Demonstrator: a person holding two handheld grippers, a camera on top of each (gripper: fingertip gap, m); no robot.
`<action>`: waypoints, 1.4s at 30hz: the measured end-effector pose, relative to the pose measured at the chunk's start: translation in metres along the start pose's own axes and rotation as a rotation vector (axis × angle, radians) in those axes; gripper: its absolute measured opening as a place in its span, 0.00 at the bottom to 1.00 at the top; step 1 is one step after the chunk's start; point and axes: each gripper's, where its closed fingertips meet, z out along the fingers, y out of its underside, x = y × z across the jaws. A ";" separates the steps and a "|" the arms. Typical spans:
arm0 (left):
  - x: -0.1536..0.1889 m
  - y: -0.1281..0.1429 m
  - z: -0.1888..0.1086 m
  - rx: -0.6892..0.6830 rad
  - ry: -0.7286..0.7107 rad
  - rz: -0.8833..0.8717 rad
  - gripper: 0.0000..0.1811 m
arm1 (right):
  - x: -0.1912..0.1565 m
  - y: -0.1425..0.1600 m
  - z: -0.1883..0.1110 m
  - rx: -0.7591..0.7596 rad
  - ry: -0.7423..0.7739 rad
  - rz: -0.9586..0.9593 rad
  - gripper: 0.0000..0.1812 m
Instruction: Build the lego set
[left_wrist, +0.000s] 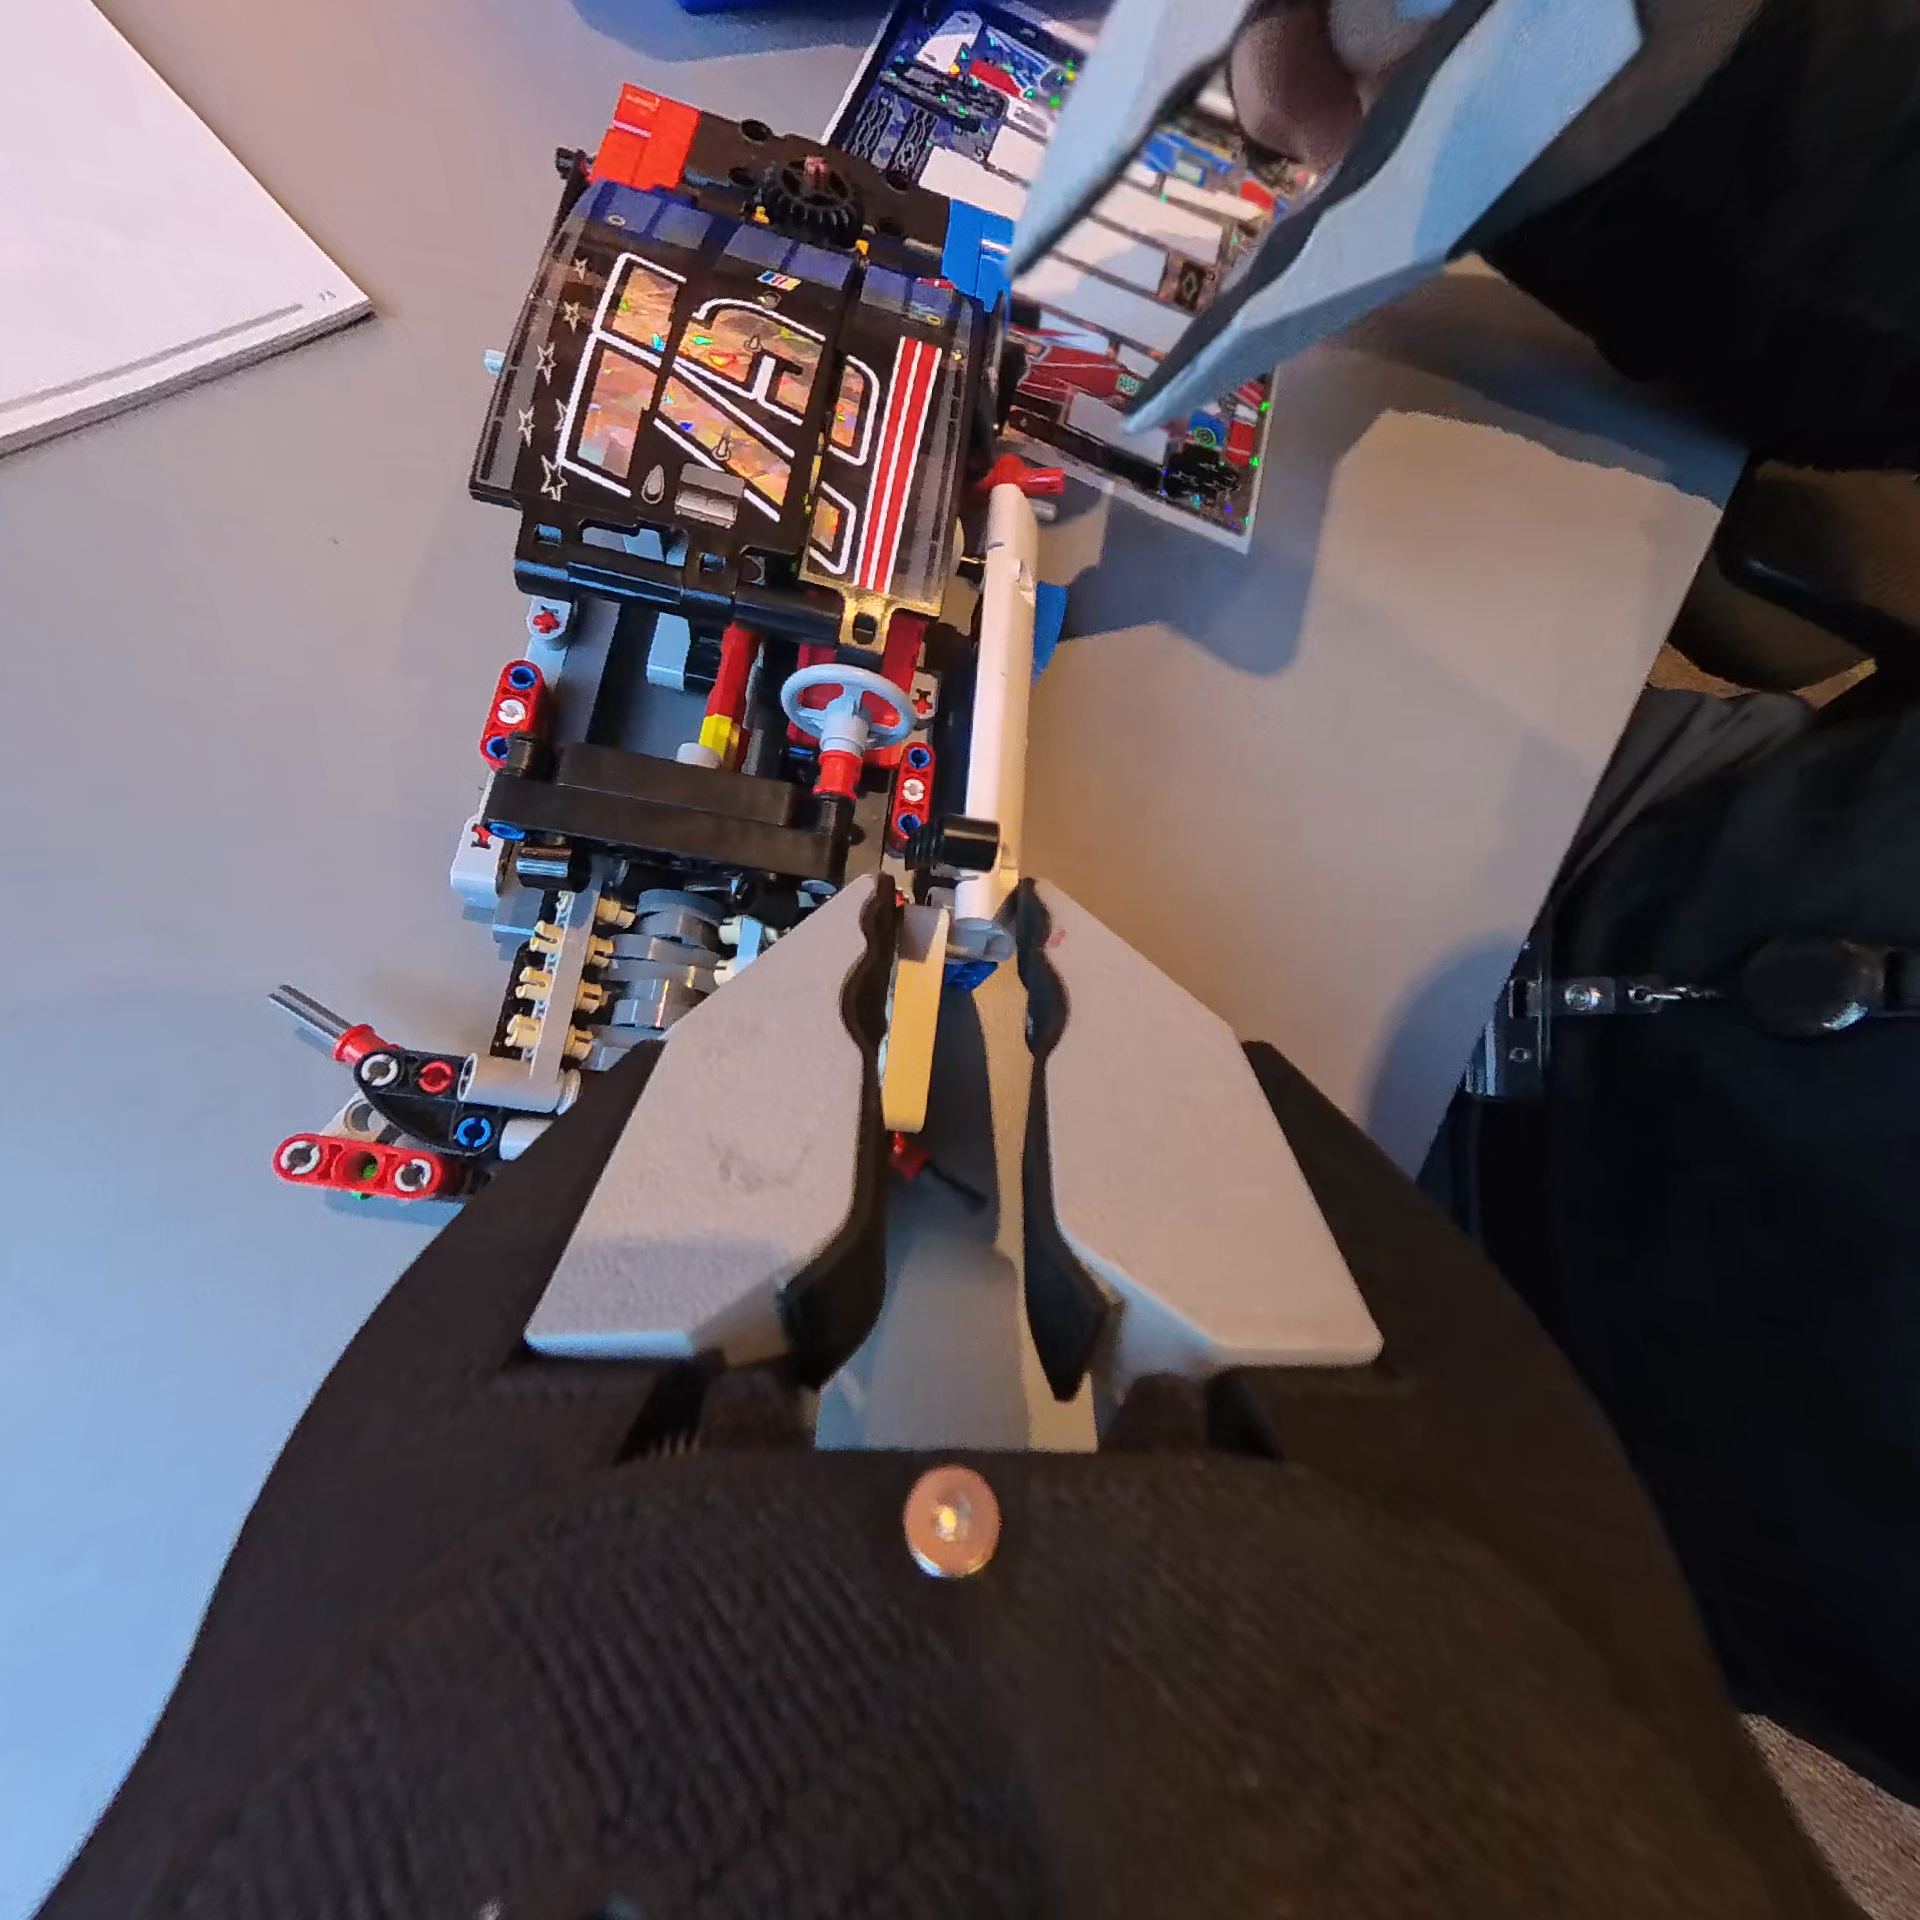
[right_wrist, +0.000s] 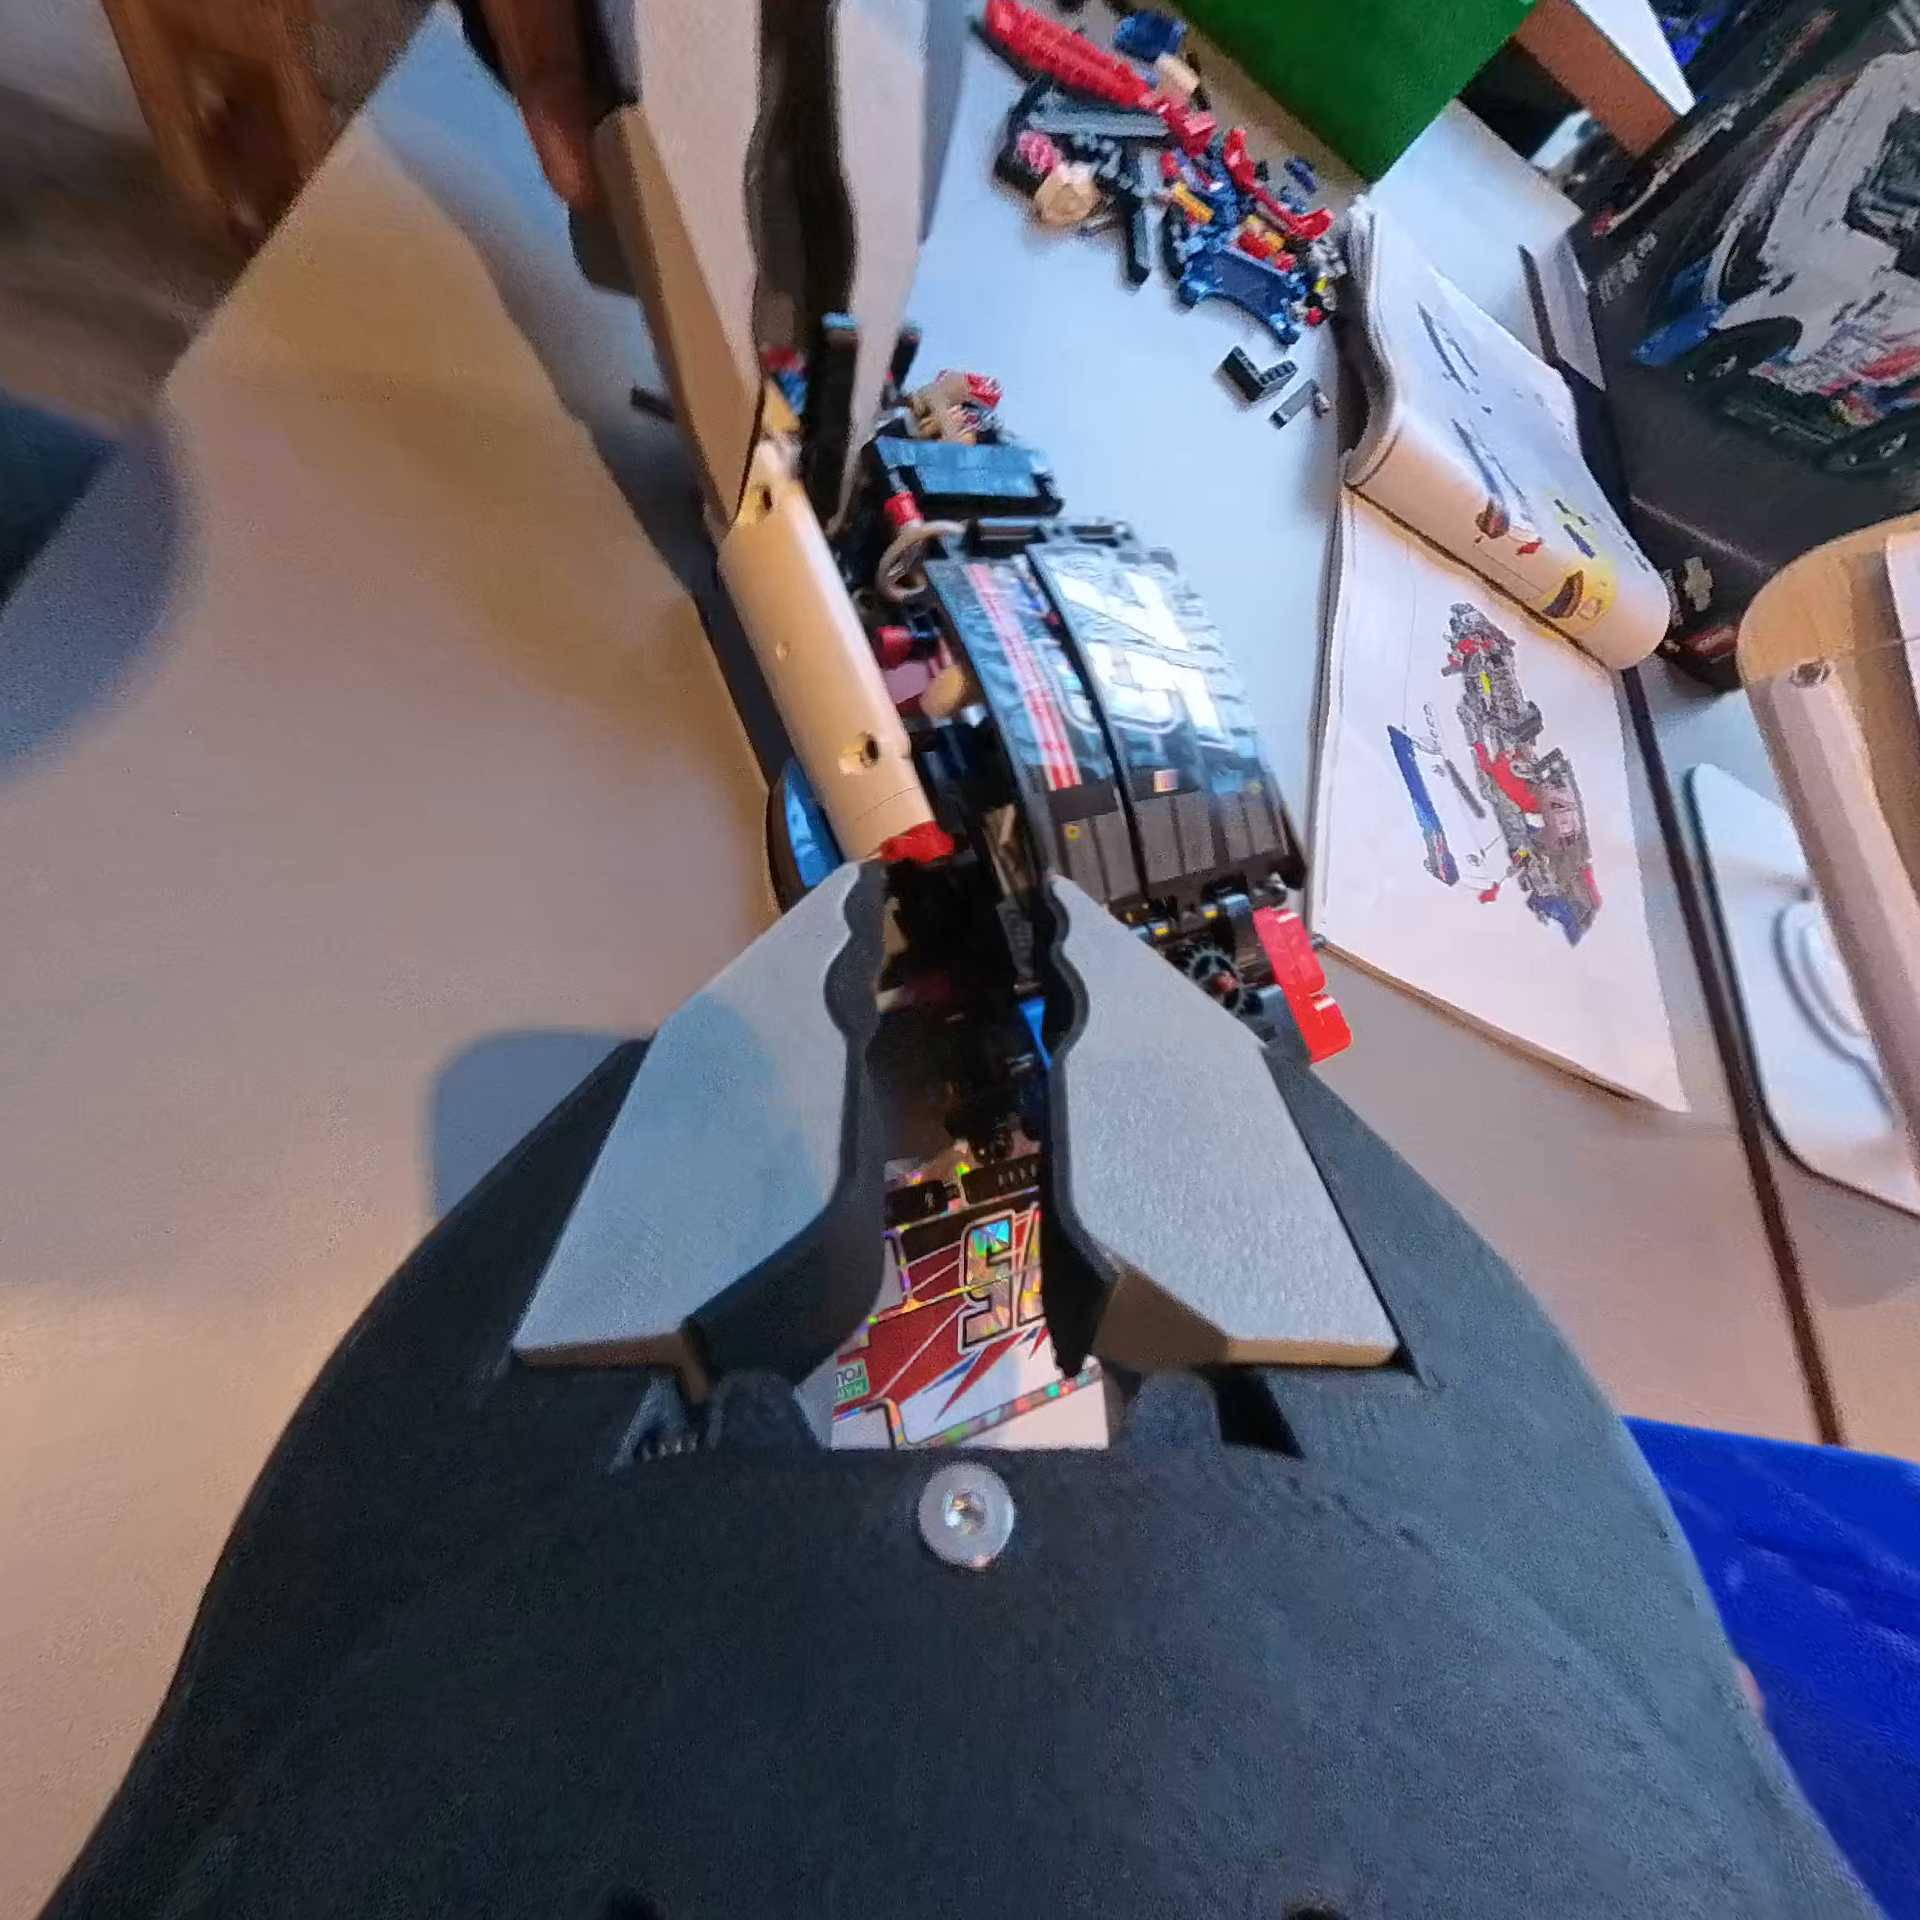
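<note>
While the half-built lego car (left_wrist: 727, 582) lies on the grey tabletop (left_wrist: 208, 675) at about 12 o'clock from the left hand-held gripper (left_wrist: 951, 914), that gripper's fingers are clamped on the near end of the car's long white side panel (left_wrist: 1003, 665). At 1 o'clock, the right hand-held gripper (right_wrist: 961, 904) stands with its fingers apart around the car's dark rear end, over a shiny sticker sheet (right_wrist: 966, 1320). From the right wrist view, an open instruction booklet (right_wrist: 1475, 790) lies at 2 o'clock, with loose lego pieces (right_wrist: 1174, 177) at 12 o'clock.
</note>
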 end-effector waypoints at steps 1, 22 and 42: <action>0.000 0.000 0.000 0.001 -0.003 0.002 0.11 | 0.004 -0.001 -0.001 0.020 -0.008 0.041 0.17; -0.002 -0.001 0.001 0.026 0.013 -0.007 0.11 | 0.054 -0.029 0.020 -0.205 0.509 -0.282 0.28; -0.002 0.000 0.000 0.021 0.004 -0.010 0.11 | 0.076 -0.052 -0.063 0.077 0.656 0.233 0.19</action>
